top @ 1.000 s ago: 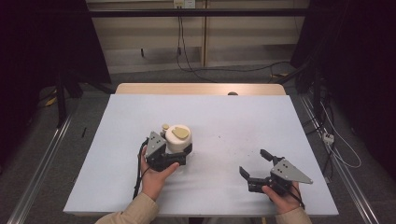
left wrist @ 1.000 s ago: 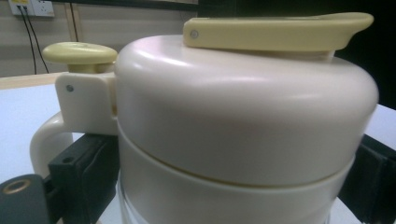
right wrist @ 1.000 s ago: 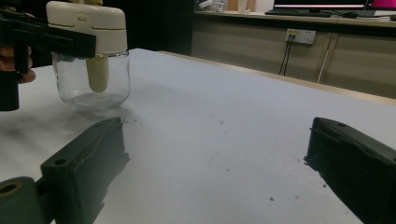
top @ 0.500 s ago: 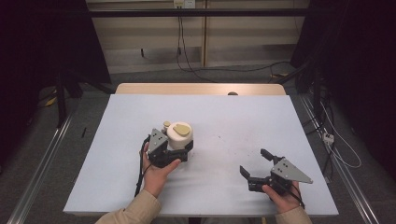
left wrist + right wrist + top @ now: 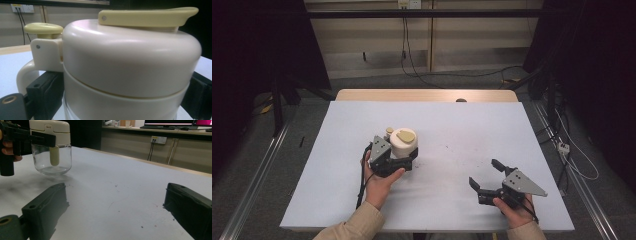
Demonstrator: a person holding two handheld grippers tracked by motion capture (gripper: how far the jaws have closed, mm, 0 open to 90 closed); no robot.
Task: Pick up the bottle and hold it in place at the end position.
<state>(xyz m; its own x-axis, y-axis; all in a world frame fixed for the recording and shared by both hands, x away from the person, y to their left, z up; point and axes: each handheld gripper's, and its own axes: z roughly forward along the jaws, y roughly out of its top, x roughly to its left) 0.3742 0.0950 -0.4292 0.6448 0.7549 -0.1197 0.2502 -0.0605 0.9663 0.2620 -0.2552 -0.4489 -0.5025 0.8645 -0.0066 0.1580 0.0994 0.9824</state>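
Cream-lidded clear glass jug (image 5: 403,146), with a cream plastic top, a pale yellow flip lid and a looped handle, sits clamped between the jaws of the left gripper (image 5: 398,161), which close on the band where the plastic top meets the glass. In the right gripper view the glass belly (image 5: 52,160) looks to hover just above the white table (image 5: 462,130), a shadow beneath it, so I judge the grip sits high on the rigid collar to carry the weight without pressing on glass. The handle (image 5: 26,75) lies just beside one jaw, left free. A pale yellow button (image 5: 43,28) sits on the hinge above it.

The right gripper (image 5: 488,176) rests well apart from the jug, low over the table near the person's edge, its jaws spread wide and holding nothing, probably waiting to work the lid or button.

No brand, label or writing can be read on the jug or either gripper.
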